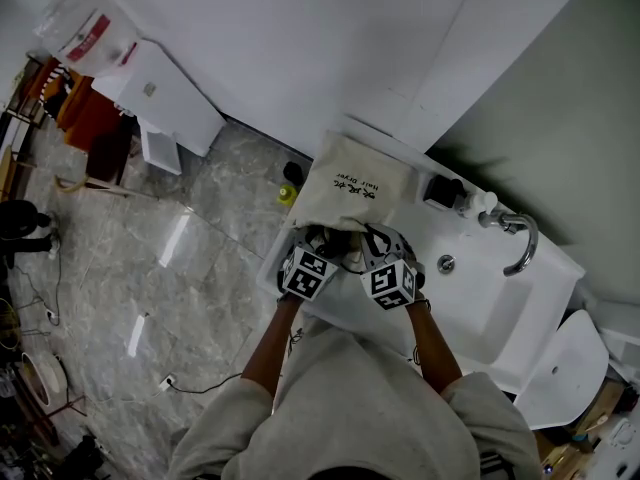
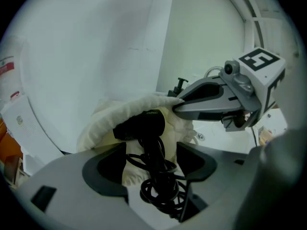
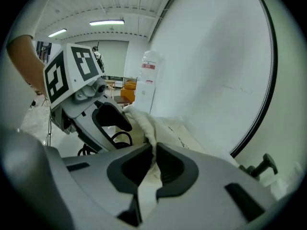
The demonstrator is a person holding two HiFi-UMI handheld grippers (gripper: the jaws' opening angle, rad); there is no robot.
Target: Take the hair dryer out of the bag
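A cream cloth bag (image 1: 350, 183) with dark print lies on the white counter left of the sink. Both grippers are at its mouth. The black hair dryer (image 2: 144, 123) sticks out of the bag (image 2: 122, 111), its coiled black cord (image 2: 160, 188) hanging in front. My left gripper (image 2: 151, 164) is open, and the dryer's handle and cord stand between its jaws without the pads pressing. My right gripper (image 3: 153, 159) is shut on the bag's rim (image 3: 144, 121), pinching the cloth. In the head view the left gripper (image 1: 318, 253) and right gripper (image 1: 378, 253) sit side by side.
A white basin (image 1: 470, 298) with a chrome faucet (image 1: 515, 233) lies to the right of the bag. A black pump bottle (image 1: 445, 190) stands behind it. On the grey marble floor are a white cabinet (image 1: 165, 103) and a small yellow item (image 1: 288, 194).
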